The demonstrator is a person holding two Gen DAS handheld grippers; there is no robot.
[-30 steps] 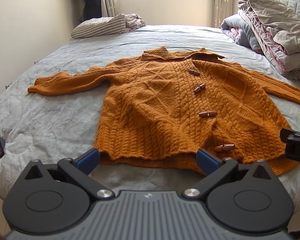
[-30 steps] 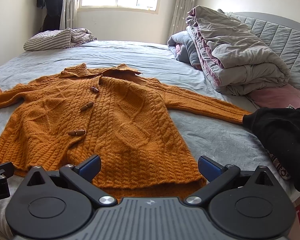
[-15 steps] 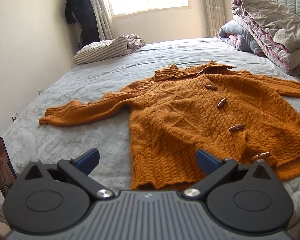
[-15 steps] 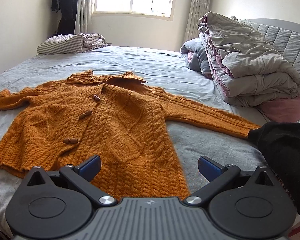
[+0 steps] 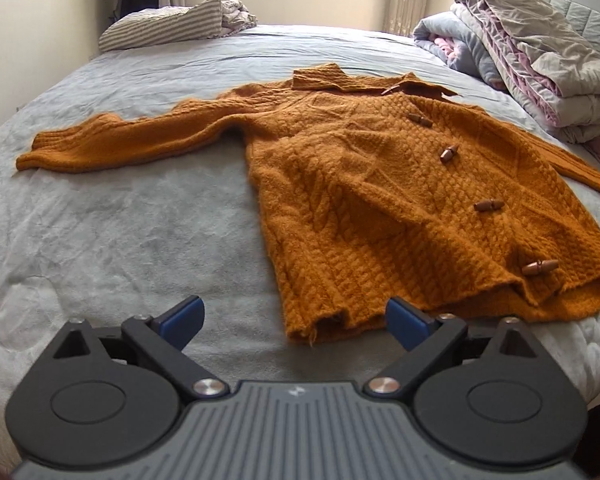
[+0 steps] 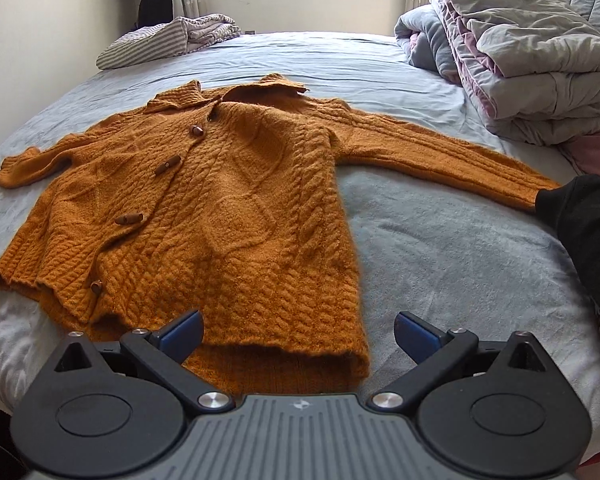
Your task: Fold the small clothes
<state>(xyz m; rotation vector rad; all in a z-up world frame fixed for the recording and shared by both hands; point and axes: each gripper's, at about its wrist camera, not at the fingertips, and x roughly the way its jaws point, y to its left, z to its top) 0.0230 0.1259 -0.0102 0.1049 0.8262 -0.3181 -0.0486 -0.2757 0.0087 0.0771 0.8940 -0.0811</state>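
Item: orange knit cardigan (image 5: 380, 184), laid flat, buttoned, sleeves outstretched on grey bed (image 5: 120, 240). Step judged: approach before first fold; next move called for gripping a hem corner. Left gripper (image 5: 294, 318) and right gripper (image 6: 298, 330): fingers spread wide, holding nothing, poised at hem

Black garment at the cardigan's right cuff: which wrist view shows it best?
Right wrist view: the black garment fills the right edge, its near side touching or covering the orange cardigan cuff. The left wrist view shows only a dark sliver at its right edge.
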